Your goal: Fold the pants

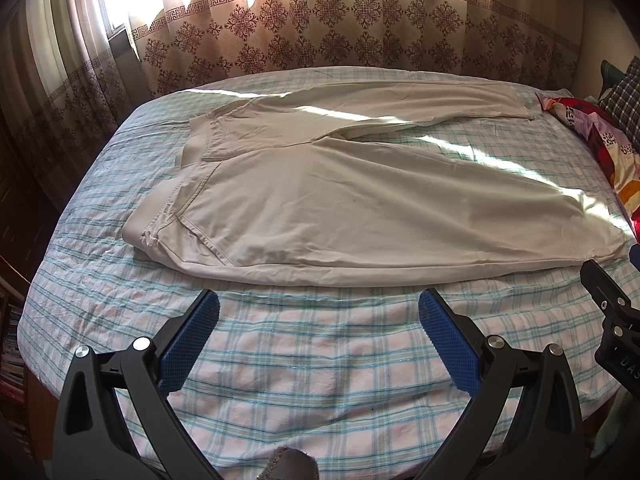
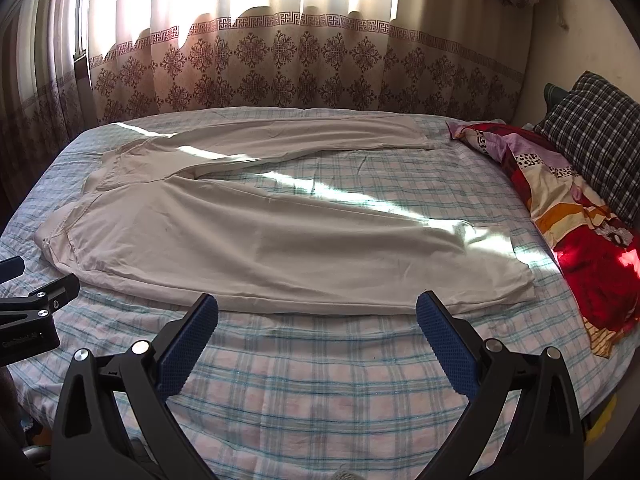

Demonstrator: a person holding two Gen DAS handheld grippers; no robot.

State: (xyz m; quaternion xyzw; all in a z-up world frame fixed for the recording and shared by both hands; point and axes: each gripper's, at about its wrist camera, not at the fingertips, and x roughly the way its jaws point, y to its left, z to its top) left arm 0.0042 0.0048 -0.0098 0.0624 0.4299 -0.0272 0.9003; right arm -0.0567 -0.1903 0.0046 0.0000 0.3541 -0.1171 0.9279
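Holding both tools low over the near edge of the bed (image 1: 304,364), we have the left gripper (image 1: 319,308) and the right gripper (image 2: 317,312) with their jaws spread wide, and nothing sits between the blue pads (image 1: 192,344). We judge that this wide spread is there to take a seam or hem in one bite, since the cloth lies just ahead of both sets of fingertips. From the left wrist view the other tool shows at the right edge, so the two hang side by side, near each other, facing the same way.

Just beyond the tips lie the pants (image 1: 360,216), spread flat on the checked sheet and not yet folded. Their near leg runs across in front of us, its long outer seam closest to the tools. The waistband (image 1: 160,208) lies ahead and to the left of the left gripper; the near leg's hem (image 2: 516,280) lies ahead and to the right of the right gripper. That layout suits one tool per end, in our judgement. The far leg (image 2: 312,136) angles away behind, leaving a wedge of bare sheet between the legs.

Farther right a bright patterned pillow (image 2: 576,216) rests beside the hems, with a dark checked cushion (image 2: 600,136) behind it. Curtains (image 2: 280,64) hang at the back. We see no container anywhere.
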